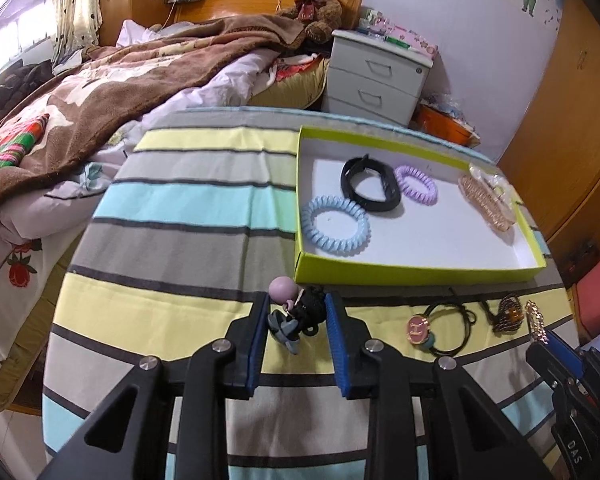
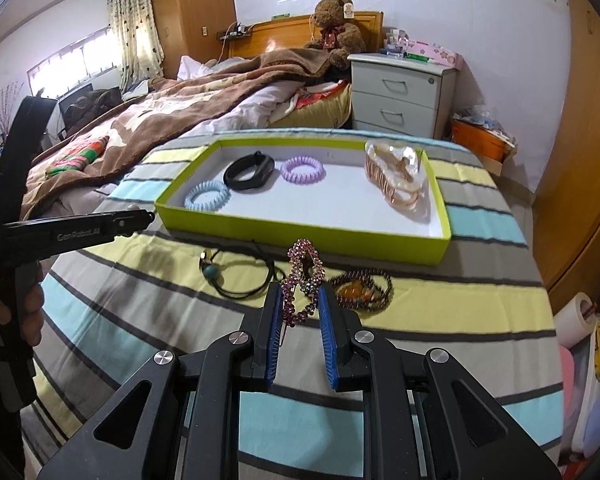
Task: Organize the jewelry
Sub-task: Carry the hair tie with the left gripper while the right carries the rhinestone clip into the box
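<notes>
The left gripper [image 1: 298,320] has its blue pads closed on a small black hair tie with a lilac bead [image 1: 296,312], held just above the striped cloth [image 1: 180,208] near the front wall of the green tray [image 1: 380,270]. The right gripper [image 2: 300,312] pinches a rhinestone hair clip [image 2: 304,284] between its fingers, the clip standing up and leaning a little, its top poking past the fingertips. Inside the tray lie a blue coil tie [image 1: 335,226], a black band [image 1: 370,184] touching it, a purple coil tie [image 1: 416,186] just beside the band, and a clear peach claw clip [image 1: 488,200] against the right wall. On the cloth in front of the tray sit a black cord with a pink disc [image 1: 440,326] and, near it, a dark beaded bracelet [image 2: 362,290] with an amber piece in the middle; the bracelet is just to the right of the right gripper. Behind the table are a rumpled bed [image 1: 120,80], a teddy bear [image 1: 312,0] and a white nightstand [image 1: 380,76].
</notes>
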### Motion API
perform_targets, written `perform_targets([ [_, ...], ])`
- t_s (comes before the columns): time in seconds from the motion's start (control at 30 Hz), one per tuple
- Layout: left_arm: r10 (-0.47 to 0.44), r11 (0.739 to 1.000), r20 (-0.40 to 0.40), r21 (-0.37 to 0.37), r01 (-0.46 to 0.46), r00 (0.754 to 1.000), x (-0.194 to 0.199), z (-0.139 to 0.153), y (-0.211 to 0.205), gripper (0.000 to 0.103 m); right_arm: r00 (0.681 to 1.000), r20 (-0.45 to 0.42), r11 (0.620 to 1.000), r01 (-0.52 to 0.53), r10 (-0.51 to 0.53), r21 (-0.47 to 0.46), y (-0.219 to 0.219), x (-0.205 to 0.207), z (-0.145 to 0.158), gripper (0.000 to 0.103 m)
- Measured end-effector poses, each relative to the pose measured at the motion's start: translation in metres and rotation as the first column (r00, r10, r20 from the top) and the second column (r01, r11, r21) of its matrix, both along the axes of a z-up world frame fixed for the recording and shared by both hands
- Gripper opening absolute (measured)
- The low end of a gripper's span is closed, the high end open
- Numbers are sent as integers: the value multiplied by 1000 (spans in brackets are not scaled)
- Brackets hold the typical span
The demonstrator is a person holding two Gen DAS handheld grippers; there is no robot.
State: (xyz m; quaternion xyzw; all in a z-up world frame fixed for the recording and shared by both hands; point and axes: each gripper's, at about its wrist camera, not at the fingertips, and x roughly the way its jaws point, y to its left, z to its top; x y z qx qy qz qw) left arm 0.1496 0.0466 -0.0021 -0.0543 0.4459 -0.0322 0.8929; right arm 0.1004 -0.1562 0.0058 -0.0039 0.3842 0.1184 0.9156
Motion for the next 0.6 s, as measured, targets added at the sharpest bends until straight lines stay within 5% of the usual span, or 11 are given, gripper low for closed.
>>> perform_targets([
  [0.6,-81,996,73,-18,83,994,30,44,-33,30,1000,29,1000,3,-2,-28,-19,60,30,19],
])
